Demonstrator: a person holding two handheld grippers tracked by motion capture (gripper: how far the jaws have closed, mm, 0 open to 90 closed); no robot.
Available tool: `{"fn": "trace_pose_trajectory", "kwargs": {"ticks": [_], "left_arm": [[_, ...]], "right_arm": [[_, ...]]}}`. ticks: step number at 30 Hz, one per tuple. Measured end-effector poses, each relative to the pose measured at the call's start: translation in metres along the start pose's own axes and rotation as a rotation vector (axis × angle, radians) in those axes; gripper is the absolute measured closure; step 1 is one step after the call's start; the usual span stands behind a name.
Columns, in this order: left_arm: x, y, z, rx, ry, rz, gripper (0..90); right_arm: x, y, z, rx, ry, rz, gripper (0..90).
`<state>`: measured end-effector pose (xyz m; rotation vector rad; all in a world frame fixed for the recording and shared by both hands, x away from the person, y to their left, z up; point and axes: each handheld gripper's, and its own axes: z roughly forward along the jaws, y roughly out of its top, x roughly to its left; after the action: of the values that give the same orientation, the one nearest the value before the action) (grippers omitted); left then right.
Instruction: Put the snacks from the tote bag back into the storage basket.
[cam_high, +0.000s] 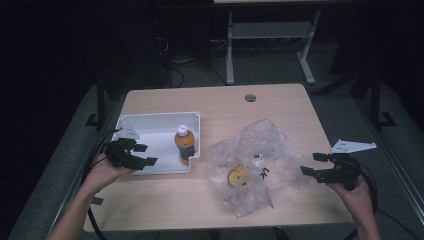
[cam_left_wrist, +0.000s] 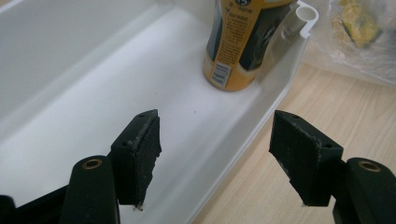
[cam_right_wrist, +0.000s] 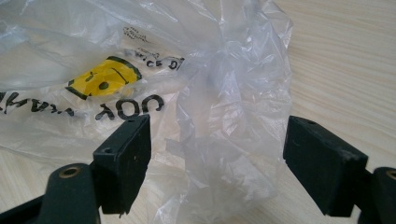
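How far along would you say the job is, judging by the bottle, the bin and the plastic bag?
Apparently done: the bottle stands upright inside the white bin, at its right end. In hand: nothing; the left gripper is open over the bin's near wall, and the right gripper is open, facing the crumpled clear plastic bag on the table. Left: probably dealing with the bag, which lies untouched.

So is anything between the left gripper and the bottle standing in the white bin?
Nothing visible. The left gripper is open, its jaws straddling the near wall of the white bin, with bare bin floor running up to the bottle in the corner.
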<state>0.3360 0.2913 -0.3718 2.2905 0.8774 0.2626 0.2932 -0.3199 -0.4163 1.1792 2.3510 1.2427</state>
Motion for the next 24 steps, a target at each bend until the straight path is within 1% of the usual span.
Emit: {"fn": "trace_pose_trajectory", "kwargs": {"ticks": [1,3,4,5,8,9,11,13,14,15,16,18,20,22,23,24], "left_arm": [[0.000,-0.002,0.000,-0.006,0.003,-0.003,32.4],[0.000,-0.004,0.000,-0.003,0.001,-0.002,31.8],[0.000,-0.008,0.001,-0.009,0.005,-0.011,31.8],[0.000,-0.010,0.001,-0.012,0.002,-0.014,31.7],[-0.001,-0.014,0.002,-0.020,0.009,-0.016,31.7],[0.000,-0.016,0.002,-0.020,0.009,-0.010,31.6],[-0.001,-0.019,0.003,-0.037,0.010,-0.022,31.3],[-0.002,-0.023,0.004,-0.028,0.011,-0.020,31.2],[-0.002,-0.024,0.005,-0.025,0.007,-0.029,31.0],[-0.003,-0.026,0.007,-0.023,0.001,-0.028,30.9],[-0.003,-0.028,0.008,-0.014,0.005,-0.017,30.5],[-0.004,-0.031,0.010,-0.017,0.001,-0.030,30.5],[-0.005,-0.034,0.010,-0.021,0.002,-0.034,30.4],[-0.005,-0.037,0.011,-0.022,0.006,-0.028,30.3],[-0.006,-0.038,0.011,-0.024,0.005,-0.037,30.1],[-0.006,-0.039,0.011,-0.023,0.004,-0.025,30.0]], "right_arm": [[0.000,0.000,0.000,0.000,0.000,0.000,22.8],[0.000,0.000,0.001,0.001,0.001,0.001,22.7],[0.001,0.000,0.001,0.000,-0.001,-0.003,22.8],[0.001,0.000,0.001,0.000,0.000,-0.003,22.8],[0.001,0.001,0.001,0.001,0.001,-0.003,22.8],[0.001,0.001,0.001,0.001,0.001,-0.003,22.8],[0.001,0.000,0.002,0.003,0.002,0.000,22.8],[0.001,0.000,0.002,0.003,0.001,0.000,22.7],[0.001,0.000,0.002,0.001,0.001,-0.005,22.8],[0.001,0.000,0.002,0.001,0.001,-0.006,22.8],[0.001,0.000,0.002,0.001,0.001,-0.006,22.7],[0.001,-0.001,0.002,0.003,0.002,-0.001,22.8],[0.001,-0.001,0.002,0.005,0.003,0.000,22.8],[0.002,-0.001,0.002,0.010,0.006,0.003,22.8],[0.002,-0.001,0.003,0.009,0.005,-0.005,22.8],[0.002,-0.001,0.003,0.009,0.006,-0.006,22.8]]}}
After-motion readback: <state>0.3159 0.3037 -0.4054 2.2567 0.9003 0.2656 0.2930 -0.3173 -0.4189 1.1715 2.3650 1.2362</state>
